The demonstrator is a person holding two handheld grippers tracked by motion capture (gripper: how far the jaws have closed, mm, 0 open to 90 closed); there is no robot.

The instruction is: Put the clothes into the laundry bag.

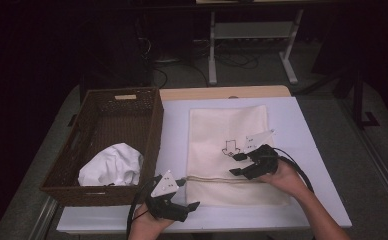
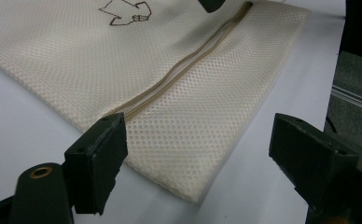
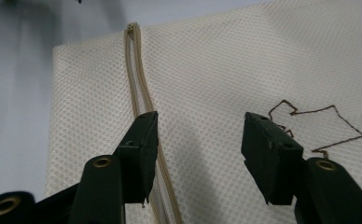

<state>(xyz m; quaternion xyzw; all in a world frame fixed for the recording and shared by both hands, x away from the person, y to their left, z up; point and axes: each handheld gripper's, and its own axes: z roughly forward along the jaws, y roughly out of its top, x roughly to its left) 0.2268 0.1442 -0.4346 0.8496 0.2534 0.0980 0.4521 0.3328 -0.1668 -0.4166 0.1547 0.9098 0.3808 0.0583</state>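
A cream mesh bag (image 1: 227,125) lies flat on the white table (image 1: 174,135), its tan zipper (image 1: 207,179) running across near the front end. A small brown outline mark (image 1: 230,148) is stitched mid-bag. My right gripper (image 1: 236,164) hovers low over the bag between the mark and the zipper, jaws open. In the right gripper view its left jaw stands by the zipper (image 3: 137,79), with bare mesh (image 3: 240,70) between the jaws (image 3: 200,140). My left gripper (image 1: 188,193) sits at the bag's front left corner, open (image 2: 198,154), the corner of the mesh (image 2: 170,93) between its jaws, untouched.
A dark wicker basket (image 1: 154,125) stands left of the bag, holding a crumpled white cloth (image 1: 112,165). The table's front edge runs just under both hands. Beyond the far edge are a desk frame and cables on the floor.
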